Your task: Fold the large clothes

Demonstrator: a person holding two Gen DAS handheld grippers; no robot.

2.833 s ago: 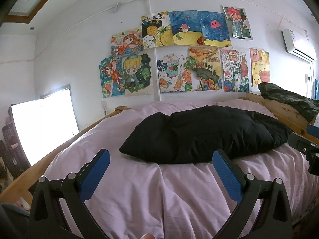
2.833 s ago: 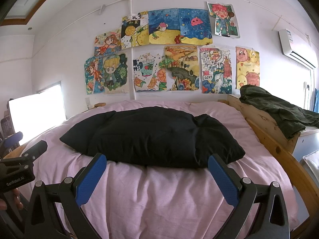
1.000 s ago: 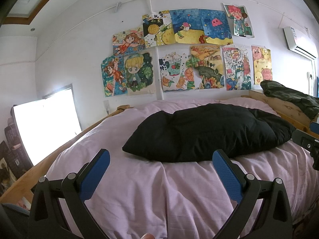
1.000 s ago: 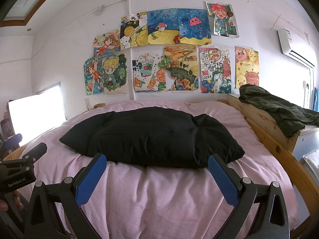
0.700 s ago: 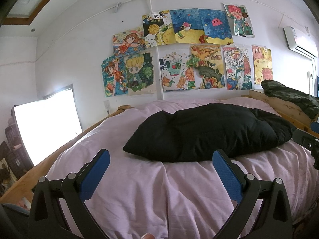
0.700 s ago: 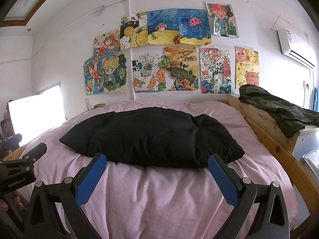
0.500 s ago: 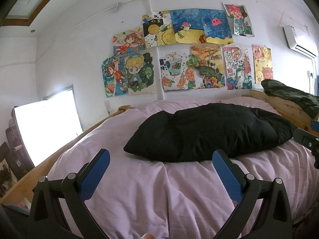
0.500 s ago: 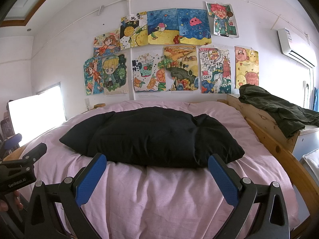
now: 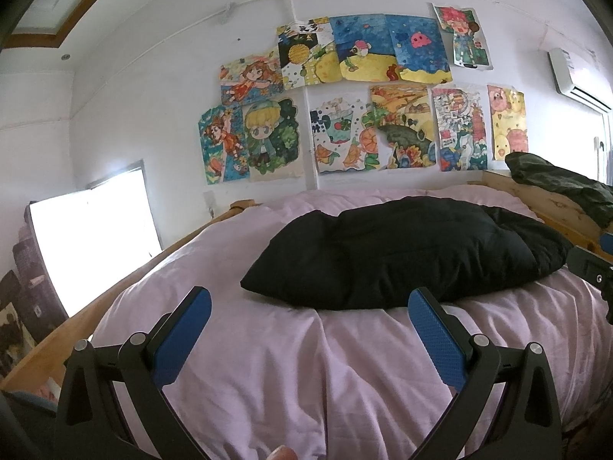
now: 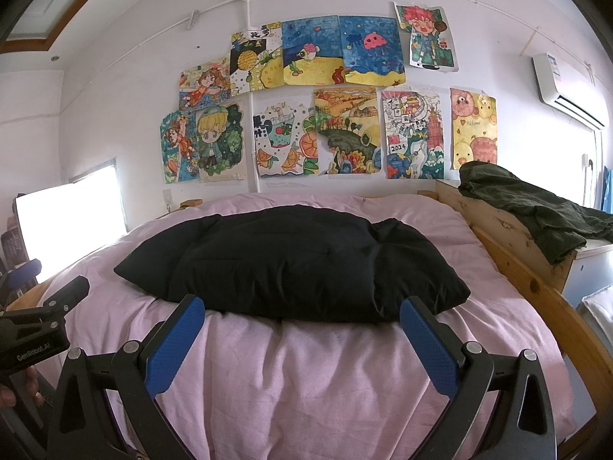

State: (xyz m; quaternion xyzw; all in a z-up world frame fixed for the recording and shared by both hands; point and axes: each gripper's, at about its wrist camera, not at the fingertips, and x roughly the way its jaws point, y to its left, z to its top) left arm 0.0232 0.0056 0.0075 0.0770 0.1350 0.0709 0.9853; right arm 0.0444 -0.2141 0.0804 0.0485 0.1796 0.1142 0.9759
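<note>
A puffy black garment (image 9: 406, 253) (image 10: 291, 264) lies folded into a thick bundle in the middle of the pink bed (image 9: 268, 364) (image 10: 306, 375). My left gripper (image 9: 310, 306) hovers open over the near part of the bed, short of the bundle's left end, with nothing between its blue pads. My right gripper (image 10: 302, 314) is open too, at the bundle's near edge and holding nothing. A part of the right gripper shows at the right edge of the left wrist view, and the left gripper's body shows at the left of the right wrist view.
A wooden bed frame (image 10: 536, 287) runs along the right side, with a dark green garment (image 10: 536, 211) draped over its corner. Drawings (image 10: 325, 96) cover the wall behind. A bright window (image 9: 88, 245) is on the left, and an air conditioner (image 10: 567, 88) hangs top right.
The left wrist view has drifted slightly, so the bundle sits a little further right and higher. The right gripper has stayed put. Both remain open.
</note>
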